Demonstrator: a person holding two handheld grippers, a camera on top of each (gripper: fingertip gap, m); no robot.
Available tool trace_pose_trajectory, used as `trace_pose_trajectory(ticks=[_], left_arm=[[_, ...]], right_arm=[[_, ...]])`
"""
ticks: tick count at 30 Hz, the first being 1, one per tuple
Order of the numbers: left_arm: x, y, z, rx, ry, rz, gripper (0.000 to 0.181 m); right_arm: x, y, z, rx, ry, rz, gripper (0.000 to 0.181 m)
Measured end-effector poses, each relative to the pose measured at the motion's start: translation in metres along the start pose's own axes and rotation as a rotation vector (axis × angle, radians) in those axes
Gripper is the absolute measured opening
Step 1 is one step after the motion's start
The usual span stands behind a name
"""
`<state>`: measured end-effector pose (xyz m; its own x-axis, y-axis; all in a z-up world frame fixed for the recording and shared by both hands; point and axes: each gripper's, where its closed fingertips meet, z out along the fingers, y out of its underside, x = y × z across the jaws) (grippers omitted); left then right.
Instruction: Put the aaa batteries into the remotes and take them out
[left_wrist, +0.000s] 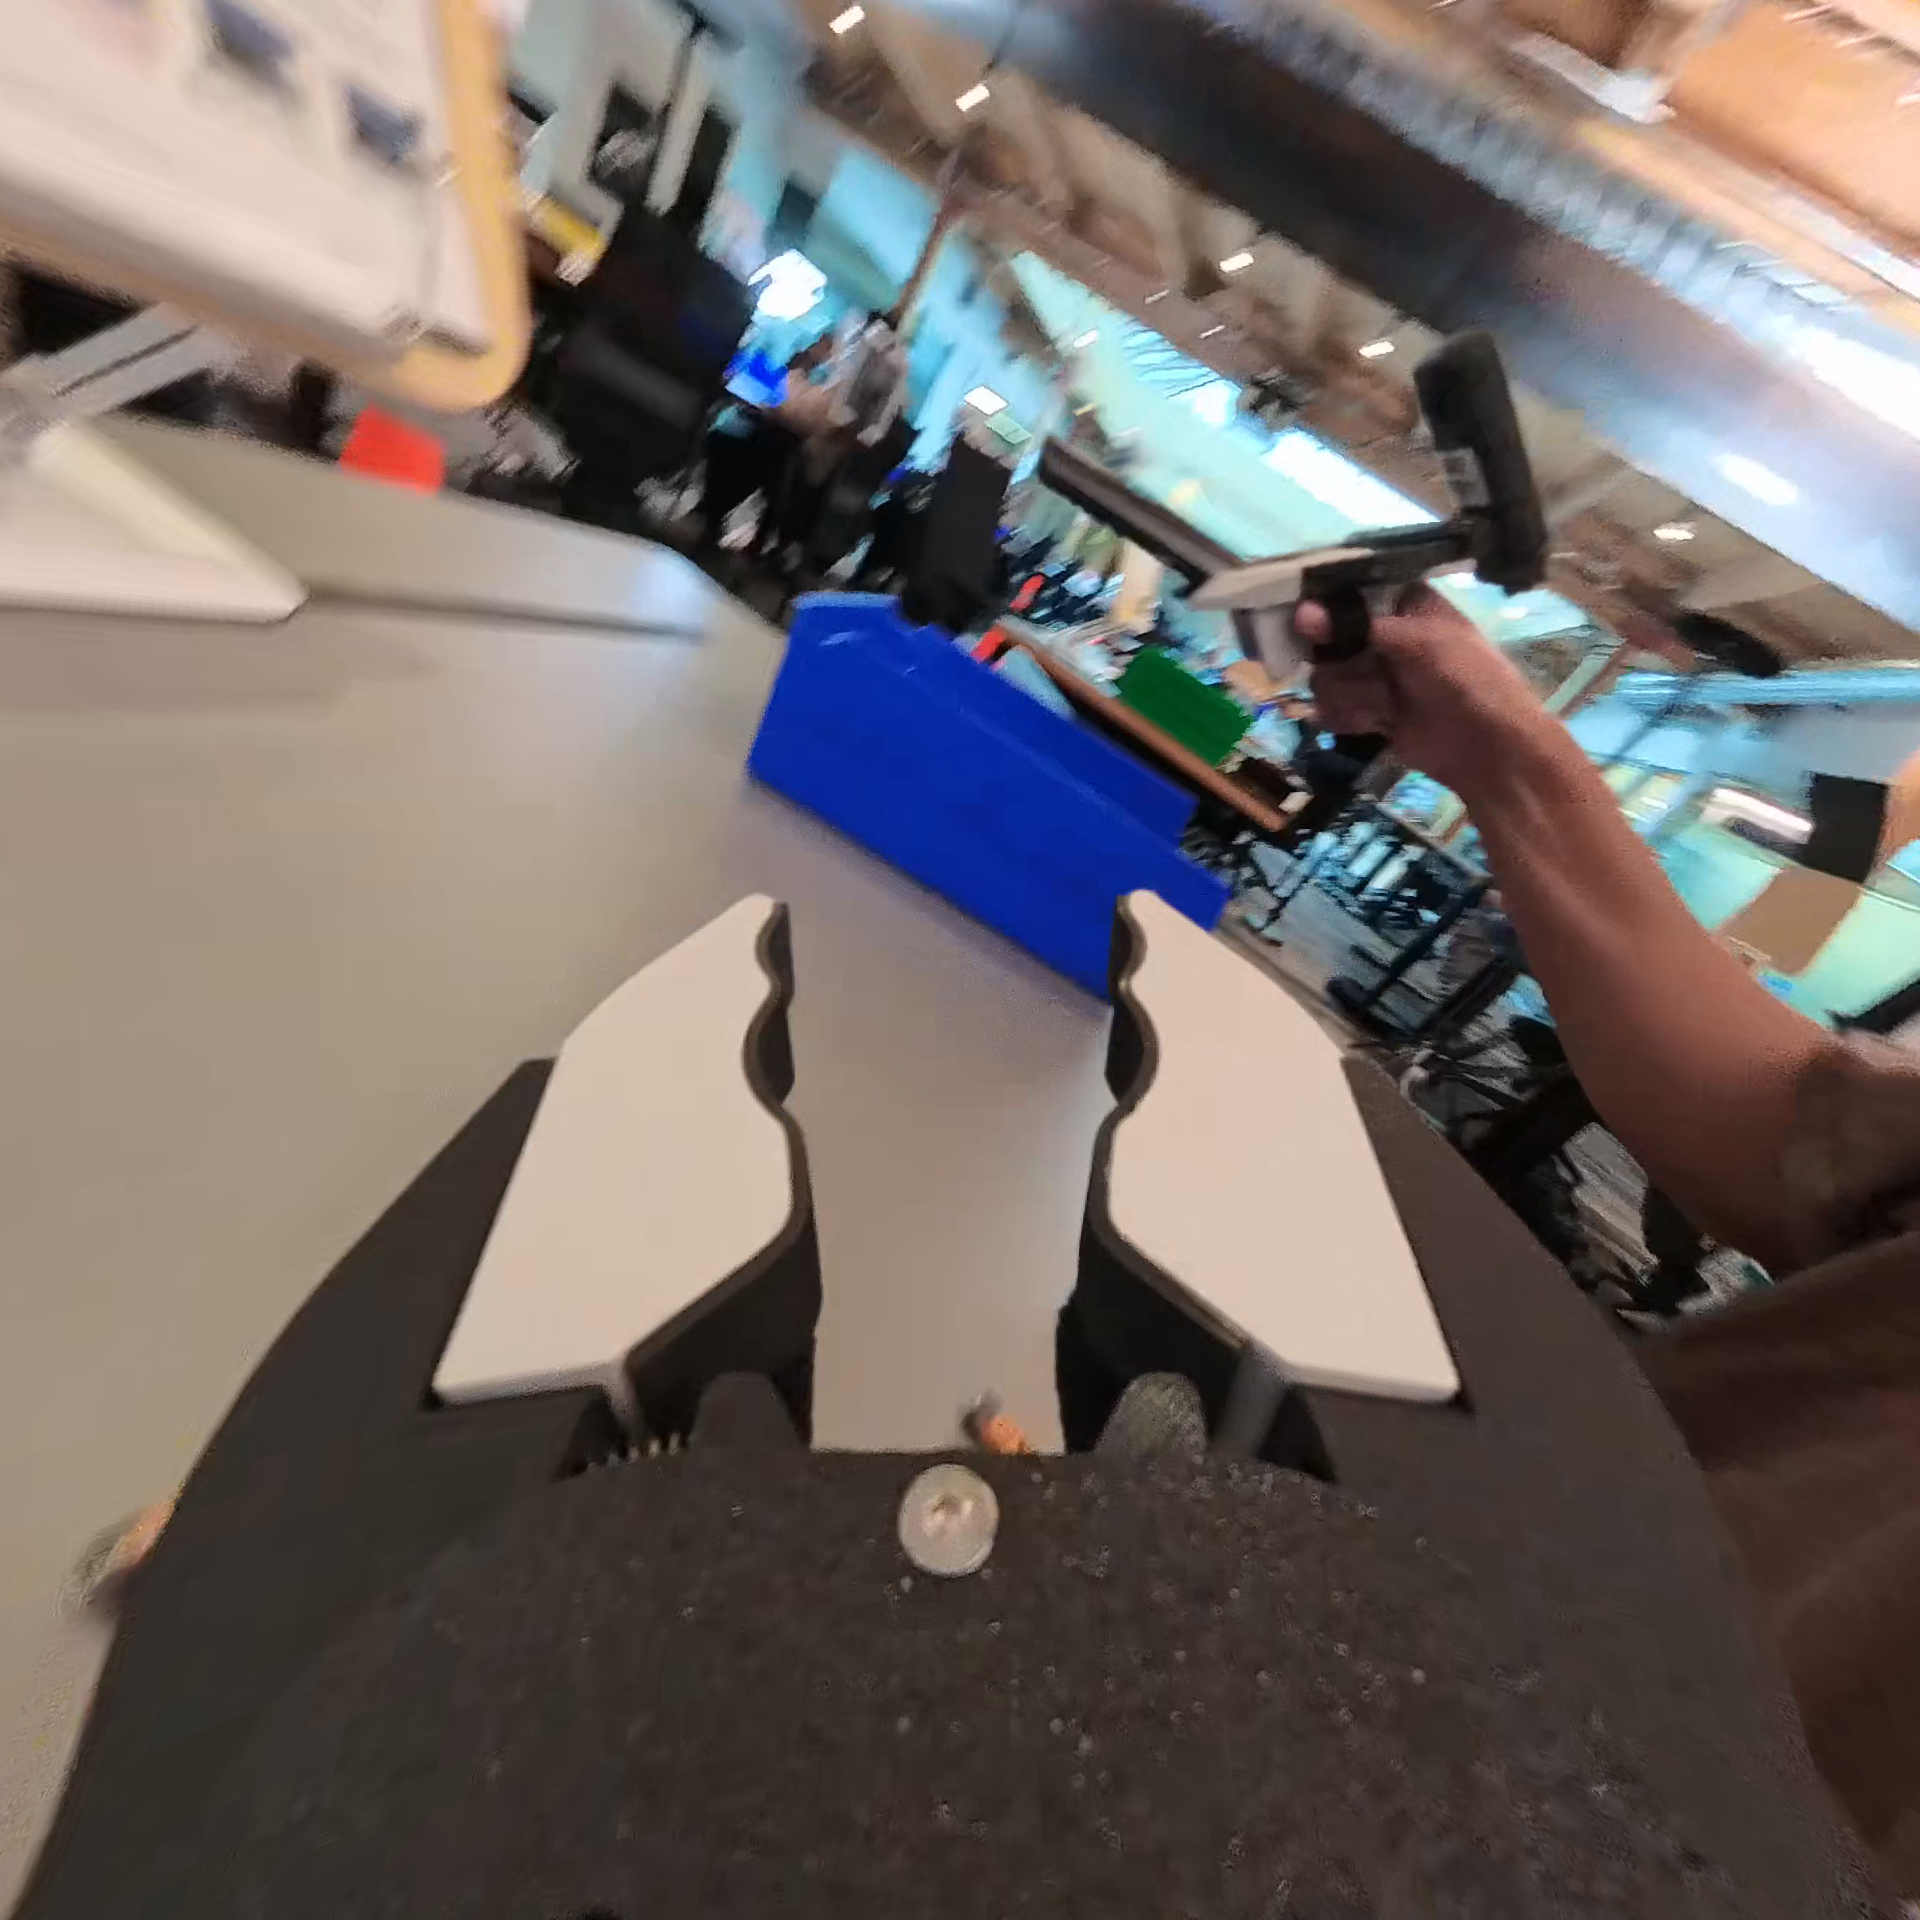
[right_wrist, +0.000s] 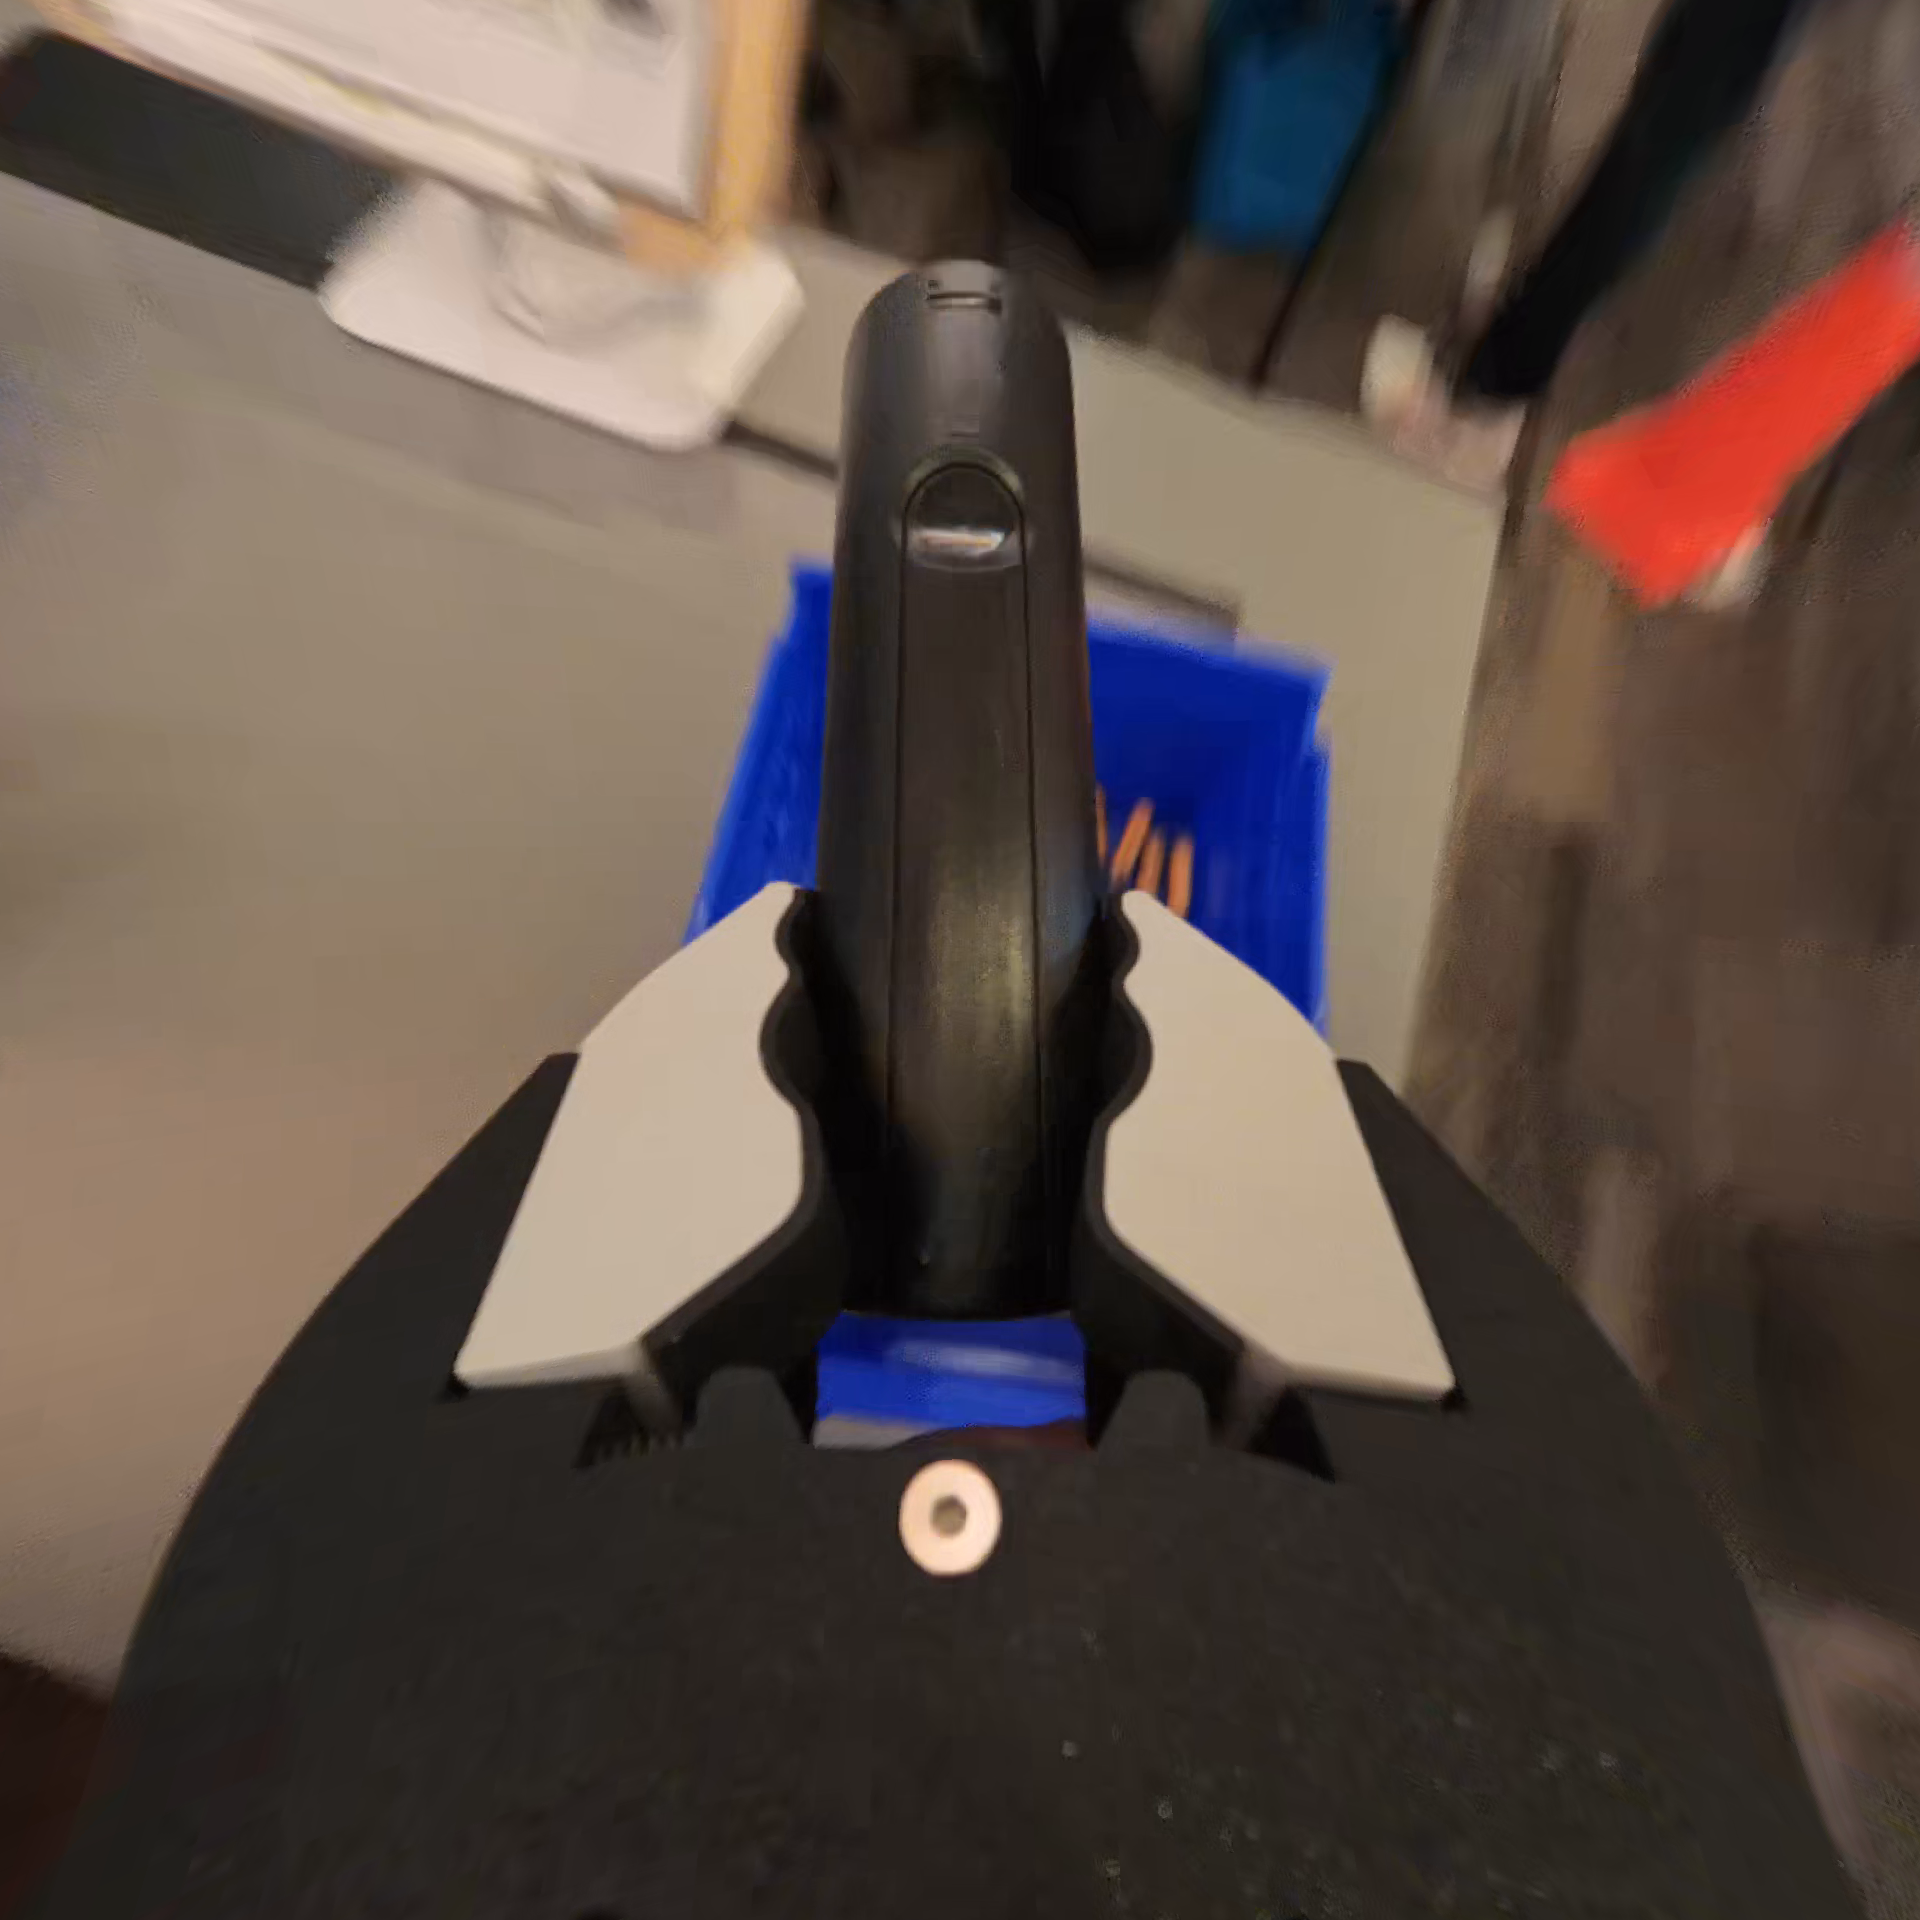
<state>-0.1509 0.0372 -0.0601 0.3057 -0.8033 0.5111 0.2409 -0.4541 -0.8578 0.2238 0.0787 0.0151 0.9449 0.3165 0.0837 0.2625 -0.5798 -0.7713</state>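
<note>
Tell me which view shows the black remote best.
The right wrist view: the black remote fills the centre, clamped in the right gripper, back side visible. The left wrist view shows it only far off and small, held up in that same gripper above the blue bin.

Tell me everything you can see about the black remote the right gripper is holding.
The remote is long, black and looks like smooth plastic, with a rounded far end. Its back faces the camera: a long battery cover, closed, with a thumb notch near the top. The right gripper has its jaws shut on the lower half, the body pointing forward along them. It hangs in the air above the blue bin, touching nothing else.
</note>
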Motion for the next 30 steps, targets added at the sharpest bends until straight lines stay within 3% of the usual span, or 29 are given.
trace_pose_trajectory(ticks=[1,4,7,11,17,21,24,26,28,30], left_arm=[[-0.010,0.006,-0.006,-0.032,-0.069,-0.035,0.059],[-0.015,0.021,-0.023,-0.106,-0.143,-0.074,0.067],[-0.008,0.028,-0.037,-0.143,-0.199,-0.058,0.073],[0.000,0.033,-0.055,-0.175,-0.298,-0.010,0.073],[0.005,0.052,-0.082,-0.256,-0.402,0.005,0.071],[0.005,0.060,-0.093,-0.299,-0.438,0.000,0.071],[0.006,0.062,-0.093,-0.317,-0.432,-0.005,0.070],[0.009,0.064,-0.090,-0.336,-0.406,0.013,0.070],[0.010,0.068,-0.087,-0.355,-0.384,0.051,0.069],[0.008,0.073,-0.086,-0.375,-0.368,0.072,0.068]], right_arm=[[0.003,0.021,0.014,-0.079,-0.031,0.108,0.052],[-0.013,0.075,0.059,-0.257,-0.075,0.150,0.053],[-0.030,0.107,0.094,-0.378,-0.131,0.222,0.053],[-0.041,0.139,0.106,-0.564,-0.170,0.254,0.053],[-0.061,0.154,0.111,-0.593,-0.352,0.357,0.053],[-0.060,0.151,0.101,-0.529,-0.391,0.348,0.060],[-0.045,0.119,0.074,-0.349,-0.344,0.354,0.061],[-0.039,0.083,0.048,-0.150,-0.262,0.269,0.060],[-0.071,0.043,0.017,0.089,-0.302,0.124,0.059],[-0.127,0.024,-0.005,0.218,-0.413,0.018,0.057]])
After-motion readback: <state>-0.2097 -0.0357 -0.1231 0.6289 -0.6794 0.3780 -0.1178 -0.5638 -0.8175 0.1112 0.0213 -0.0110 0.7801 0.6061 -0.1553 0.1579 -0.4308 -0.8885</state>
